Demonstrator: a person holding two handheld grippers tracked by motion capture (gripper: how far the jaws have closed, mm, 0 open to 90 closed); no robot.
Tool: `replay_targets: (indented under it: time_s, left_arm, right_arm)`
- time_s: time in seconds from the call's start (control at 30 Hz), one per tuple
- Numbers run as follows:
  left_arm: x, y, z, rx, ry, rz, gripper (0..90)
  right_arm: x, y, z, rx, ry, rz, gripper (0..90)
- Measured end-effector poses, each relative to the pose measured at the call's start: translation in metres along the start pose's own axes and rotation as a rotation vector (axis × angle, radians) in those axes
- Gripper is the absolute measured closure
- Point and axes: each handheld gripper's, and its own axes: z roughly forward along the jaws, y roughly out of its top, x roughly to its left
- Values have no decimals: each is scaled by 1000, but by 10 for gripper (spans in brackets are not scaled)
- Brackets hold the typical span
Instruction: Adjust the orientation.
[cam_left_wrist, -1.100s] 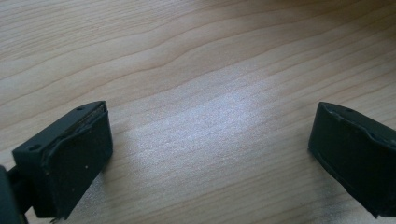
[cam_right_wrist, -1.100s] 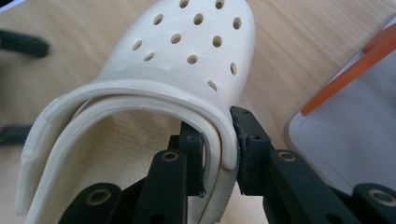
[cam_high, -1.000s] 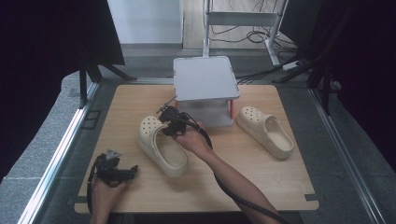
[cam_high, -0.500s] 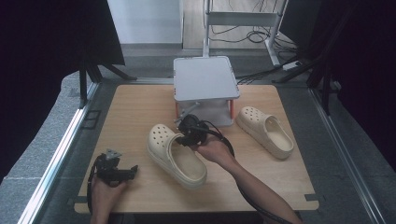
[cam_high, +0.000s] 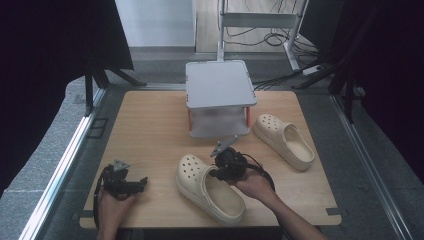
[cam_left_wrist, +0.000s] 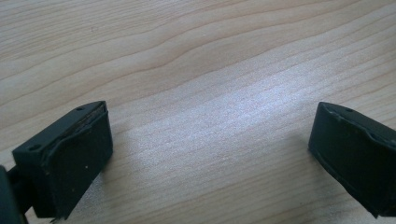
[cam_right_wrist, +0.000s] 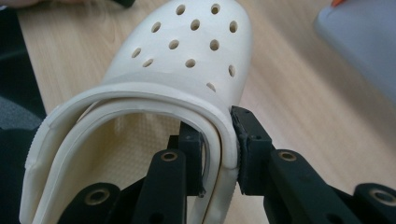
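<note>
A cream clog (cam_high: 210, 187) lies near the front middle of the wooden table (cam_high: 150, 130), toe pointing back left. My right gripper (cam_high: 220, 172) is shut on the clog's side rim and strap (cam_right_wrist: 219, 140), one jaw inside the opening and one outside. The perforated toe (cam_right_wrist: 196, 42) fills the upper part of the right gripper view. A second cream clog (cam_high: 285, 140) rests at the right, beside the grey box. My left gripper (cam_high: 142, 184) sits low at the front left, held by a hand, its jaws wide open over bare wood (cam_left_wrist: 210, 116), nothing between them.
A grey lidded box (cam_high: 220, 97) with orange corner posts stands at the back middle of the table. Metal rails (cam_high: 65, 165) run along the left and right sides. Cables and a metal frame (cam_high: 260, 20) lie on the floor behind.
The right gripper has dragged the clog toward the front and right, from the table's left middle to the front middle. The left gripper has stayed where it was.
</note>
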Motion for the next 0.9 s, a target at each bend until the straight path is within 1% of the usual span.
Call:
replay_targets:
  time_s: [0.1, 0.17, 0.23, 0.3, 0.37, 0.43, 0.47, 0.53, 0.6, 0.7, 0.73, 0.8, 0.9]
  left_arm:
    - [0, 0, 0, 0, 0, 0, 0]
    - [0, 0, 0, 1, 0, -1, 0]
    - [0, 0, 0, 1, 0, 0, 0]
    - [0, 0, 0, 1, 0, 0, 0]
    - [0, 0, 0, 1, 0, 0, 0]
    - [0, 0, 0, 0, 0, 0, 0]
    - [0, 0, 0, 0, 0, -1, 0]
    - [0, 0, 0, 0, 0, 0, 0]
    - [0, 0, 0, 0, 0, 0, 0]
    - [0, 0, 0, 0, 0, 0, 0]
    - [0, 0, 0, 1, 0, 0, 0]
    - [0, 0, 0, 0, 0, 0, 0]
    - [0, 0, 0, 0, 0, 0, 0]
  right_arm:
    - [7, -14, 1, 3, -6, -13, 747]
    - [11, -22, 3, -4, -12, -27, 747]
    - [14, -28, 7, 4, -19, -45, 743]
    - [15, -33, 10, 2, -21, -64, 734]
    - [15, -33, 10, 0, -24, -67, 732]
    - [15, -34, 10, 13, -7, -80, 714]
    - [15, -34, 10, 15, -8, -83, 704]
    - [14, -35, 7, 12, 13, -78, 649]
    - [12, -36, 3, 1, 32, -78, 548]
    - [11, -38, -3, 9, 22, -100, 423]
    - [10, -39, -6, 10, 21, -101, 399]
    - [7, -41, -13, 3, 26, -92, 338]
    - [1, -45, -23, -17, 16, -74, 255]
